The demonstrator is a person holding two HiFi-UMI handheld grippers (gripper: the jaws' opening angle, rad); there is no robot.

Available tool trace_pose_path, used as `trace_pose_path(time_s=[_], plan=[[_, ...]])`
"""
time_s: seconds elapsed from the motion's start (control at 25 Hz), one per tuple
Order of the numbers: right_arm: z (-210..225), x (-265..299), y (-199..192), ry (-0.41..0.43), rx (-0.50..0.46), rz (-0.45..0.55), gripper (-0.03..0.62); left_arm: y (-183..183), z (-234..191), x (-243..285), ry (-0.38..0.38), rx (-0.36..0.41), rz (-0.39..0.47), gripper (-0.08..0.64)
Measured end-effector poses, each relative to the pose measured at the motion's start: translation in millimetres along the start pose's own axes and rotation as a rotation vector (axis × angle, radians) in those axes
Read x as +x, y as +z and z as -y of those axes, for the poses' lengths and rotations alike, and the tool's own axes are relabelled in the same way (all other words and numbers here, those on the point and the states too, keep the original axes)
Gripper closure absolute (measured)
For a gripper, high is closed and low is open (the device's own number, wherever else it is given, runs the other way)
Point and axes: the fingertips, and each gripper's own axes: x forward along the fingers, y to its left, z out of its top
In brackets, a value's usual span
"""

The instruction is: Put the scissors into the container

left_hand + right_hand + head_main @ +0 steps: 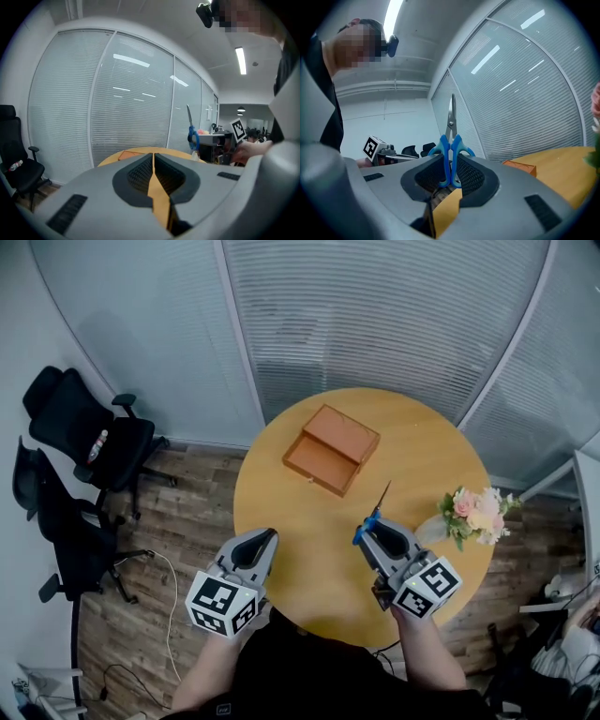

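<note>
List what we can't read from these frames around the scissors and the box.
- scissors, lower handle ends: right gripper view, buried between the pads of the right gripper.
- container, interior: left gripper view, mostly behind the body of the left gripper.
- container's hinge or catch: head view, too small.
- flowers: right gripper view, cut off by the right edge.

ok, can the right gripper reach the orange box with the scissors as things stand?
Probably yes. The right gripper holds the scissors, blades toward the orange box, which looks open; only bare table lies between. The flowers stand aside.
</note>
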Motion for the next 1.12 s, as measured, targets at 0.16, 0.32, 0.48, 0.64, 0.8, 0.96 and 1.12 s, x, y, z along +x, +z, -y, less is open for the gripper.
trace_pose_path(time_s=[0.16, 0.32, 0.48, 0.64, 0.8, 0.96, 1.12], plan=[[9, 15, -3, -0.030, -0.004, -0.021, 0.494, 0, -19, 17, -0.007, 0.049, -0.017, 0.537], [21, 31, -1, -0.077, -0.004, -0.032, 0.494, 4, -34, 36, -0.067, 0.079, -0.021, 0.537], [38, 50, -2, -0.110, -0.020, -0.054, 0.494, 8, -57, 56, -0.093, 0.067, -0.011, 0.537], [67, 74, -11, -0.137, -0.006, -0.093, 0.494, 5, -75, 75, -0.113, 0.052, -0.015, 0.537], [101, 101, -25, -0.156, 0.018, -0.139, 0.494, -1, -88, 88, -0.135, 0.039, -0.024, 0.538], [136, 131, -54, -0.190, 0.037, -0.214, 0.494, -12, -104, 99, -0.141, 0.012, -0.035, 0.537], [170, 154, -93, -0.234, 0.049, -0.314, 0.494, -23, -114, 111, -0.150, -0.016, -0.052, 0.538]])
